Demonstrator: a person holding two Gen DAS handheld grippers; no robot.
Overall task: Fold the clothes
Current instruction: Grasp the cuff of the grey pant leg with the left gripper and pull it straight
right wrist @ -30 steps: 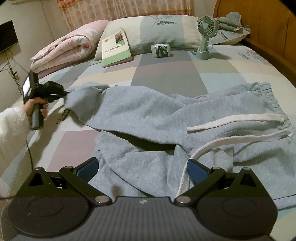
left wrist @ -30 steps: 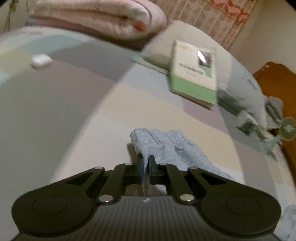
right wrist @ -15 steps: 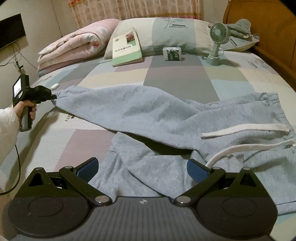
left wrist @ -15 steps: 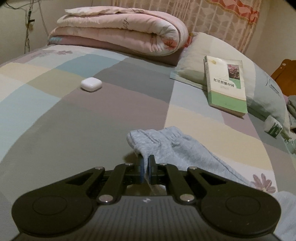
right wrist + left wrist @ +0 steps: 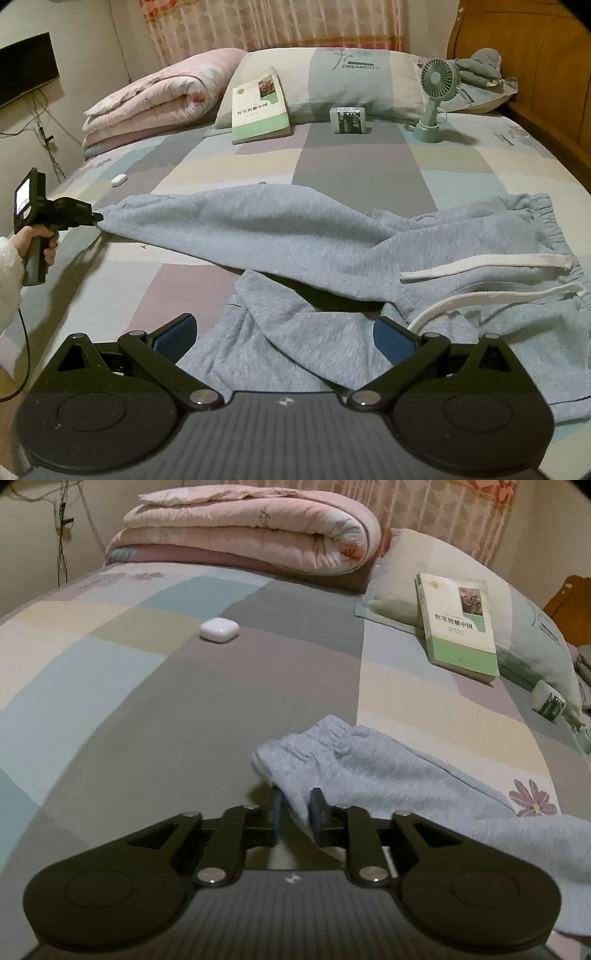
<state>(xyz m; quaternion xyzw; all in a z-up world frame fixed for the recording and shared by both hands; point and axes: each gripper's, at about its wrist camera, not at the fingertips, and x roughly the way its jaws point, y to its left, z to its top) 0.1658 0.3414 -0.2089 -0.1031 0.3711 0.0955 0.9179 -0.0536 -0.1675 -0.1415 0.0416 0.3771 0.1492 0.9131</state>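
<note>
Sweatpants, light grey with white drawstrings, lay spread across a patchwork-sheeted bed and filled the middle of the right wrist view. Their waistband sat at about three o'clock. One leg was stretched out flat toward nine o'clock, and the other lay crumpled underneath it toward six o'clock.

The step in hand looked like straightening: the long leg had been laid out flat before any fold was made.

At nine o'clock, the left gripper, held by a hand in a fuzzy white sleeve, met the cuff of the stretched leg. In its own view the fingers were opening, with a ridge of cuff fabric between them but no longer pinched tight.

The right gripper hovered above the crumpled leg at six o'clock, its fingers spread wide and holding nothing.

Next, I judge, the left gripper would need to draw clear of the cuff. The rumpled lower leg would then need gripping and pulling out straight alongside the first.

A small white case lay well apart at eleven o'clock from the cuff.
</note>
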